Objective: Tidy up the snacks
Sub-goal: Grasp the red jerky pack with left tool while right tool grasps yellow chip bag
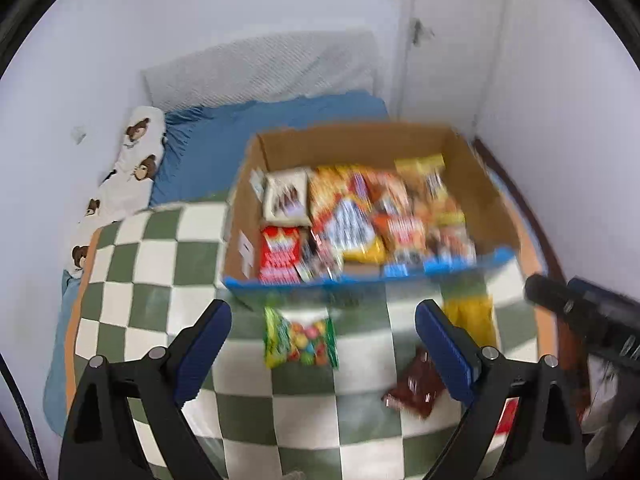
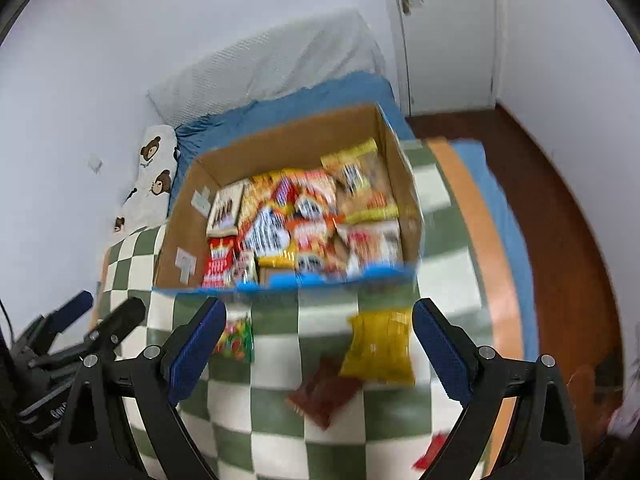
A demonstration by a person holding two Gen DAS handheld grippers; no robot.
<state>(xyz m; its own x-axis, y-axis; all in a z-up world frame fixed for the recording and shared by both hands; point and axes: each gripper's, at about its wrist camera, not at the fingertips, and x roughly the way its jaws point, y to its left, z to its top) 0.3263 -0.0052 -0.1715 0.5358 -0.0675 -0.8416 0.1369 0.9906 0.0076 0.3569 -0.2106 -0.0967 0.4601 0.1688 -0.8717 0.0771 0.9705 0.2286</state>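
Note:
A cardboard box (image 1: 472,168) with a blue front rim holds several snack packs; it also shows in the right wrist view (image 2: 288,140). On the checked blanket in front lie a green candy bag (image 1: 300,338) (image 2: 236,338), a yellow pack (image 2: 380,348) (image 1: 472,316) and a brown pack (image 2: 324,394) (image 1: 416,390). My left gripper (image 1: 323,346) is open and empty above the candy bag. My right gripper (image 2: 319,346) is open and empty above the brown and yellow packs.
The green-and-white checked blanket (image 1: 168,264) covers a bed with a blue sheet (image 1: 224,128) and a bear-print pillow (image 1: 132,160). White walls stand behind. Wooden floor (image 2: 560,200) lies to the right. A red wrapper (image 2: 434,446) lies near the blanket's edge.

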